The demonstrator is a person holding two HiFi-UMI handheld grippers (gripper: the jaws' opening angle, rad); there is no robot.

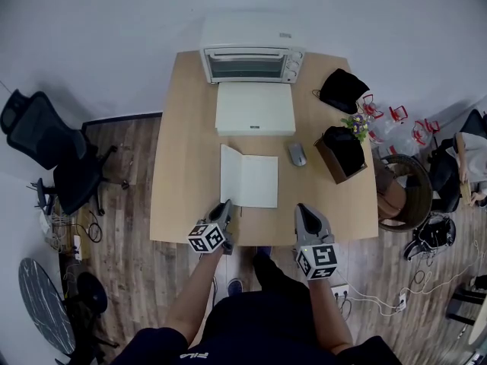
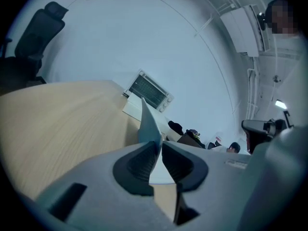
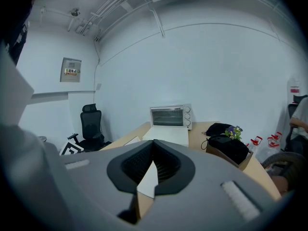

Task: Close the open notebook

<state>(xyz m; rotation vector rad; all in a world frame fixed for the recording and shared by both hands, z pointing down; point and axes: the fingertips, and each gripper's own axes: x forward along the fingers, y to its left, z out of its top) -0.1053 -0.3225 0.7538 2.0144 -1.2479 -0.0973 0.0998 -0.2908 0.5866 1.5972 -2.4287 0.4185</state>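
Note:
A white notebook (image 1: 260, 181) lies open on the wooden table (image 1: 186, 166), in front of me. Its left cover (image 1: 229, 172) is raised off the table and stands tilted over the right page. My left gripper (image 1: 226, 205) is shut on the near corner of that cover. In the left gripper view the cover (image 2: 148, 121) rises on edge from between the closed pads of the left gripper (image 2: 160, 144). My right gripper (image 1: 301, 208) hovers at the table's near edge, to the right of the notebook. It is shut with nothing in it, its tips meeting (image 3: 153, 142).
A toaster oven (image 1: 253, 55) stands at the table's far edge with a flat white box (image 1: 256, 108) before it. A mouse (image 1: 297, 154), a boxed black bag with flowers (image 1: 342, 152) and a black pouch (image 1: 344, 90) sit right. An office chair (image 1: 46, 147) stands left.

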